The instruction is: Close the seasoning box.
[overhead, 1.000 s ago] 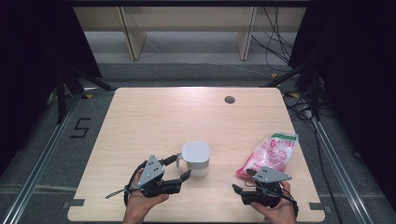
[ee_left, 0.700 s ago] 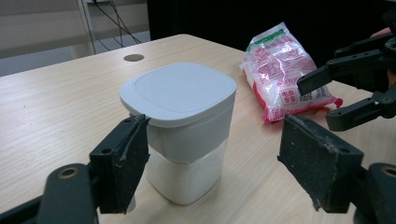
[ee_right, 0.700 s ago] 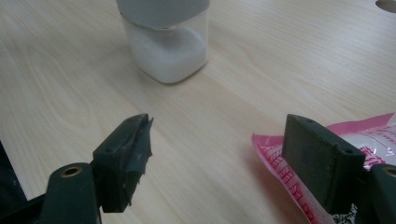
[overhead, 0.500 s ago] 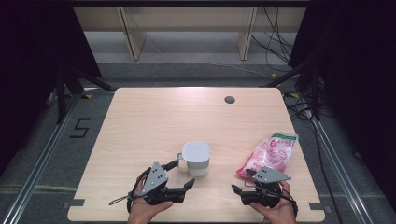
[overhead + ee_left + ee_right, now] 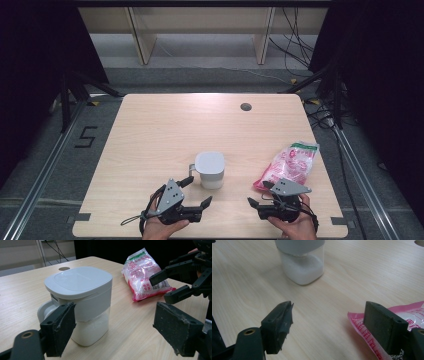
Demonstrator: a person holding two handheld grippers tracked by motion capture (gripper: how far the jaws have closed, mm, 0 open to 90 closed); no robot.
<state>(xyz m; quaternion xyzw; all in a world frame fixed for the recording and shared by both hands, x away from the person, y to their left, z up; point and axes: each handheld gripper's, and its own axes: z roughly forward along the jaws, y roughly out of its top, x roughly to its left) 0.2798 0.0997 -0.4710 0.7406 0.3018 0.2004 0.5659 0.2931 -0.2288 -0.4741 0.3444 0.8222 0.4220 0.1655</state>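
Jar (image 5: 210, 170) sits near the middle of the table (image 5: 165, 130), toward the person's edge: clear body, white grainy fill in the lower part, grey-white rounded lid, handle on its left side in the high view. Pink-and-white bag (image 5: 287, 165) with a green top edge lies flat to the right of the jar, well apart from it. Left gripper view gives the jar up close: lid seated flat, handle behind the left jaw, fill level low under the lid band; it also shows the bag (image 5: 145, 275) and the right gripper (image 5: 175, 282) beyond it with jaws parted. Right gripper view shows just the jar's bottom (image 5: 302, 267) with the white fill, and a bag corner (image 5: 372, 337) under its right jaw; whether they touch is unclear. High view alone shows a dark round hole (image 5: 245, 106) near the table's far edge. Left gripper (image 5: 197, 192) is held low at the near edge, pointing right and up toward the jar, jaws spread, empty. Right gripper (image 5: 257, 196) is held at the near edge pointing left, beside the bag's near end, jaws spread, grasping nothing. Hands wrap both handles from below.
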